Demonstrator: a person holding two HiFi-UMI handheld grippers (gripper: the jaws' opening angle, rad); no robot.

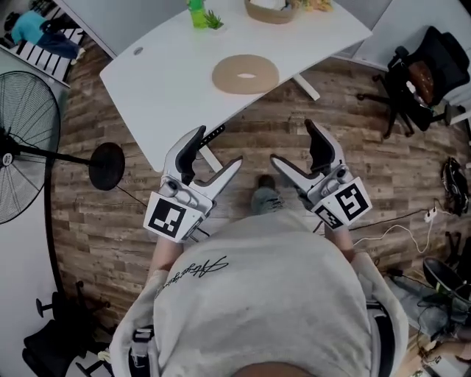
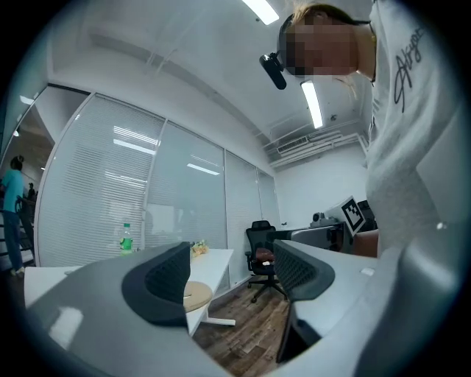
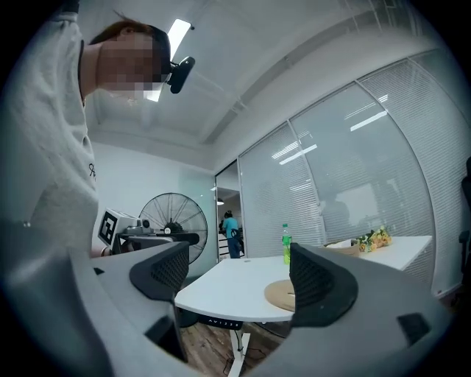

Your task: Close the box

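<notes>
Position: I stand back from the white table (image 1: 169,74), clear of its near edge, with both tools held level and pointing toward it. My left gripper (image 1: 218,147) has its jaws well apart, and its own view shows only floor and room between the dark ribbed pads (image 2: 165,280). My right gripper (image 1: 291,141) is likewise spread wide and holds nothing. The task's thing lies ahead on the tabletop, in what I judge to be two parts. A flat tan disc (image 1: 246,74) with an oval slot in its middle lies alone toward the near right of the top. A round tan tub (image 1: 270,11) with something pale inside sits at the far edge, well apart from the disc. I take the disc for the lid and the tub for the body, though no view confirms the fit. The disc looks thin, stiff, light and matt, probably pressed board or wood. Lying flat, it offers little edge. I would slide it to overhang the table or nip across its rim, one pad above and one below. A green bottle (image 1: 196,13) stands at the far left of the tub.
</notes>
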